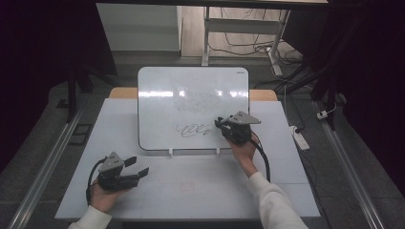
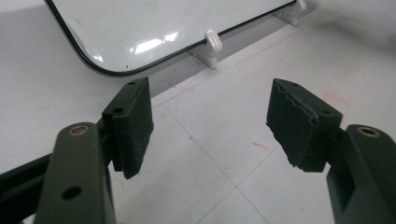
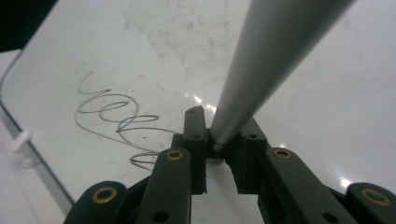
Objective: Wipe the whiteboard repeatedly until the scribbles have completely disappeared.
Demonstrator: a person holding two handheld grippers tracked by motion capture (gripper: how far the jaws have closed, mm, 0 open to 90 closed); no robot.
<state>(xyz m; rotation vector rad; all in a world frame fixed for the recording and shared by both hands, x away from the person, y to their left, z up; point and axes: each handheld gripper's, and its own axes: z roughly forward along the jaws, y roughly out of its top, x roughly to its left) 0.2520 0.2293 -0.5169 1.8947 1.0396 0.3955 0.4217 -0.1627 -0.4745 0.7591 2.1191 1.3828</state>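
The table (image 1: 143, 119) carries a white covering sheet, and a whiteboard (image 1: 162, 95) stands propped on it toward 12 o'clock, resting in two small white clips (image 1: 170, 152) along its lower edge. The board surface shows faint smudged residue near its centre and a dark looping scribble (image 1: 193, 129) toward its 5 o'clock area. The right gripper (image 1: 224, 124), held in the person's right hand (image 1: 242, 148), sits at the 3 o'clock end of that scribble, against the lower right part of the board. In the right gripper view its jaws are drawn in close together and clamp the narrow end of a grey tapered rod, seemingly a marker (image 3: 261, 70), which runs up and away toward 1 o'clock; the scribble (image 3: 116, 116) lies at 9 o'clock of the jaws. Whether the marker's tip touches the board cannot be told. The left gripper (image 1: 137, 166), held in the person's left hand (image 1: 102, 195), rests over the table at 7 o'clock, well apart from the board. In the left gripper view its jaws stand wide apart with nothing between them, and the pads (image 2: 133, 126) face each other across bare table sheet; the board's lower corner (image 2: 93, 60) lies beyond at 11 o'clock.
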